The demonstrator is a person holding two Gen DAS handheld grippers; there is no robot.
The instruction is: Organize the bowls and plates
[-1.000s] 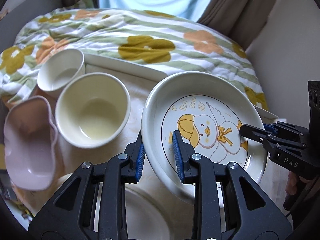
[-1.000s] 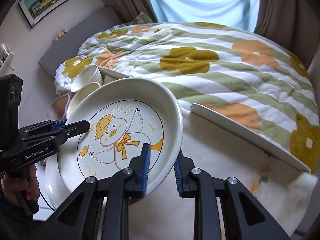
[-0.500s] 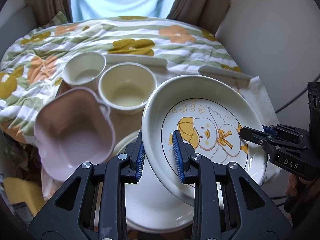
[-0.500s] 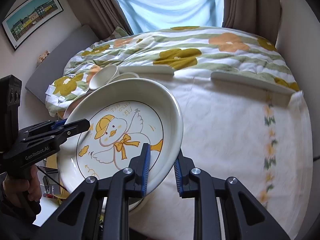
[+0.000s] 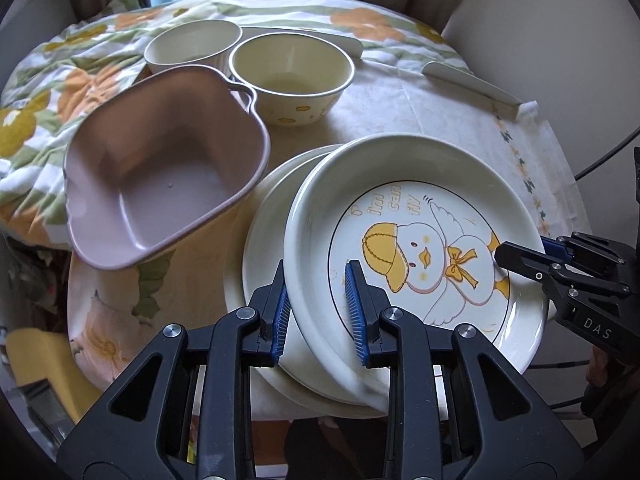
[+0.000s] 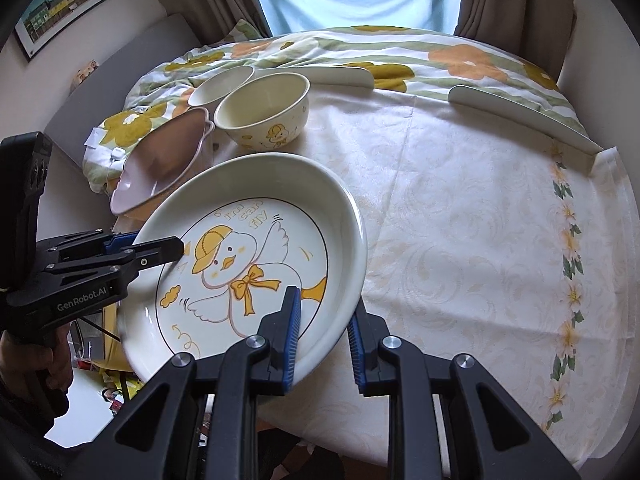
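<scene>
A cream duck-print plate (image 5: 420, 240) is held by both grippers, tilted, just above a plain white plate (image 5: 268, 216) on the table. My left gripper (image 5: 318, 304) is shut on the plate's near rim. My right gripper (image 6: 324, 336) is shut on its opposite rim (image 6: 352, 248). The right gripper also shows at the right in the left wrist view (image 5: 520, 260). A pink square bowl (image 5: 160, 168), a cream duck bowl (image 5: 292, 76) and a white bowl (image 5: 192, 46) stand at the back left.
The table has a cream floral cloth (image 6: 480, 208) with raised white edge rails (image 6: 520, 116). A flowered quilt (image 6: 400, 44) lies on the bed behind. The cloth's right half holds no dishes. A person's hand (image 6: 36, 364) holds the left gripper.
Both grippers have carried the duck plate back and down toward the white plate at the table's near left. The bowls now lie farther behind it.
</scene>
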